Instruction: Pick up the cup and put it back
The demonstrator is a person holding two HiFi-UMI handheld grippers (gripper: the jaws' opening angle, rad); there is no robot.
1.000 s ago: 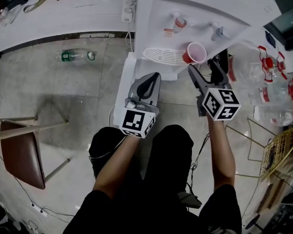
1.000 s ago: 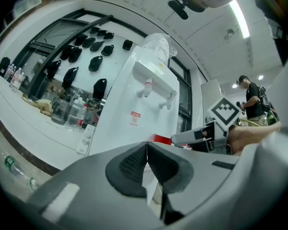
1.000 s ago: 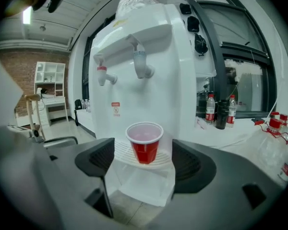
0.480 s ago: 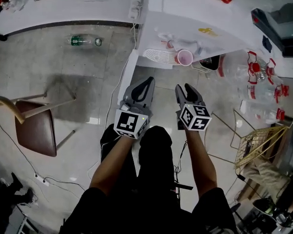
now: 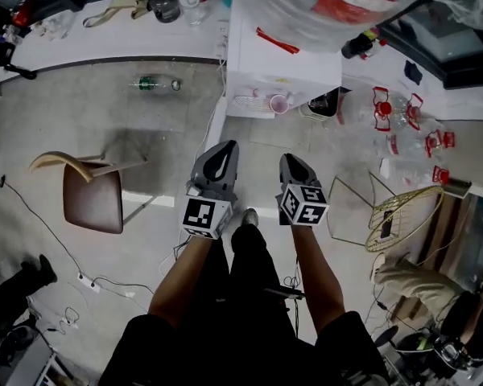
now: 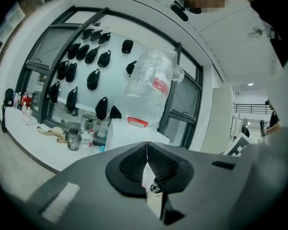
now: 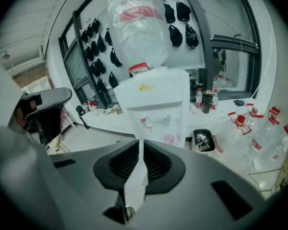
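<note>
The pink cup [image 5: 279,103] stands upright on the drip tray of the white water dispenser [image 5: 283,64], far ahead of both grippers. In the right gripper view the cup [image 7: 169,138] shows small, beyond the jaw tips. My right gripper [image 5: 291,161] hangs over the floor; its jaws have just been closing and stand shut to a sliver with nothing between them [image 7: 140,145]. My left gripper [image 5: 224,147] is beside it, shut and empty [image 6: 147,145]. A big clear water bottle [image 7: 137,23] sits on top of the dispenser.
A brown chair [image 5: 92,195] stands on the floor to the left. A plastic bottle [image 5: 154,83] lies by the long white counter [image 5: 105,30]. Empty water jugs [image 5: 402,119] and a wire basket [image 5: 394,215] crowd the right. A small bin [image 5: 326,103] sits beside the dispenser.
Both grippers have pulled back and risen away from the dispenser. The right jaws, open beside the cup a second ago, have closed empty. The cup stays on the drip tray.
</note>
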